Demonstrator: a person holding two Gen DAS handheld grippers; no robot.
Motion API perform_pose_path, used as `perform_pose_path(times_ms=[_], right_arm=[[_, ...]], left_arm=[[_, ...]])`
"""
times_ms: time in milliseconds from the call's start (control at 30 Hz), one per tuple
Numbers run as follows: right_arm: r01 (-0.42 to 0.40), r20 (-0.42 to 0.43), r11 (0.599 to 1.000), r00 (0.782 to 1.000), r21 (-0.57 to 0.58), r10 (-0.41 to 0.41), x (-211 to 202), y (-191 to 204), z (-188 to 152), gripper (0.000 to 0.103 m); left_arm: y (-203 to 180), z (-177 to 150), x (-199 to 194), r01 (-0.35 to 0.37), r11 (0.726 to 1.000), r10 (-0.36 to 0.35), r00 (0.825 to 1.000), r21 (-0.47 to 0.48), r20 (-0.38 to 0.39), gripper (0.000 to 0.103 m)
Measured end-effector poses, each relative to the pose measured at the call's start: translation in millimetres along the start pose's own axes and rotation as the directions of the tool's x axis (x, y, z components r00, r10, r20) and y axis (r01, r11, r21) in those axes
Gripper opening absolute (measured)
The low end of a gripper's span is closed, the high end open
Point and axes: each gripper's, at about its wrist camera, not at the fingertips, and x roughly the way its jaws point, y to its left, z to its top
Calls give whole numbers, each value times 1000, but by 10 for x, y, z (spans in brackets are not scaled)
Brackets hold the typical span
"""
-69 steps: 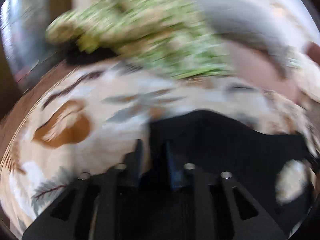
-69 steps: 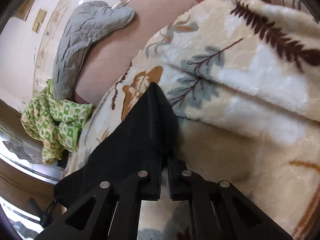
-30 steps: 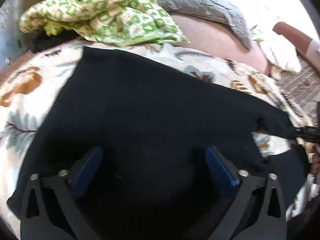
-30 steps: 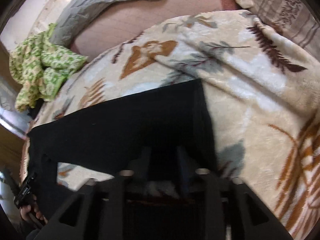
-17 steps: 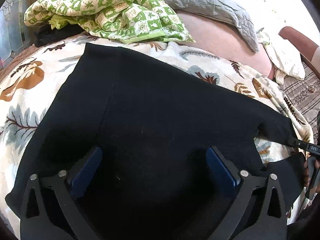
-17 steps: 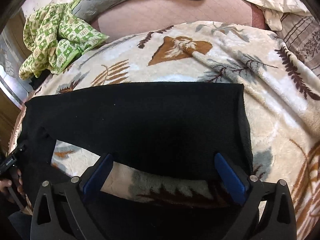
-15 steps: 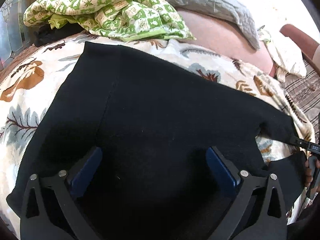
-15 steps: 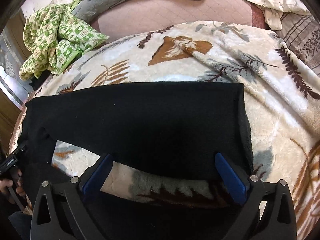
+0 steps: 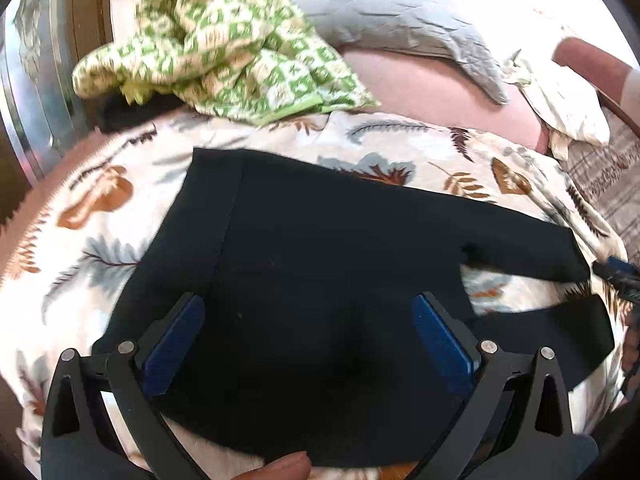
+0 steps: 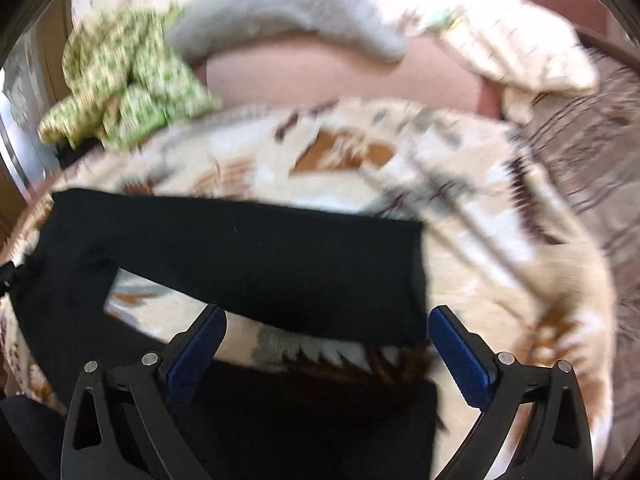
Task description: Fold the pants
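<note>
Black pants (image 9: pixel 320 264) lie spread flat on a cream leaf-print blanket (image 9: pixel 80 240), waistband at the left, two legs running right with a gap of blanket between them. My left gripper (image 9: pixel 308 340) is open and empty above the seat of the pants. In the blurred right wrist view, the far leg (image 10: pixel 260 264) and the near leg (image 10: pixel 312 432) show. My right gripper (image 10: pixel 326 356) is open and empty above the gap between the legs near the cuffs.
A green-and-white checked cloth (image 9: pixel 224 48) is bunched at the back left, a grey pillow (image 9: pixel 400 40) behind it on a pink sheet (image 9: pixel 432 92). A cream cloth (image 9: pixel 568 112) and striped fabric (image 9: pixel 612 176) lie at the right.
Both grippers let go of the pants and opened, leaving them laid flat. Since half a second ago both have pulled back and up; the right one is still moving, its view blurred.
</note>
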Motion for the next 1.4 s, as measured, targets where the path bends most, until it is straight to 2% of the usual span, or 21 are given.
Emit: perform_pose_path(times_ms=[167,233,333,500,700,867,1033,1200,1400], right_arm=[[46,112,999,992,18,-48,-591,-86,-231,102],[81,134,997,988,16,-83,-714,-129,-282,102],[91,146,995,985,39,-96,-791,-218,-304,102],[81,146,992,985,102,-95,-779,-332,-298,102],[152,152,985,975,87,-164,-678,-246,-267,100],[101,173,989,978,110,-119,-642,-217,-229,102],[41,117,988,991,146,-59,-482,-211,-228,102],[87,125,983,986,164,-108,-503,-239,-223,102],[115,113,970,983,213,-142,-532,-386,-231,102]], left_arm=[[-111,-54,-223,-36,999,36,999,0,19,103],[-171,-64,-266,-55,998,54,998,13,36,103],[-245,-73,-273,-67,997,65,997,43,43,103],[-250,-103,-214,-75,996,74,997,45,27,103],[-231,-162,-64,-96,994,97,995,43,-3,103],[-244,-207,80,-113,993,114,993,40,-34,103],[-303,-206,106,-122,991,124,991,53,-42,103],[-398,-240,142,-159,985,163,985,74,-59,103],[-463,-244,146,-163,981,170,984,107,-57,103]])
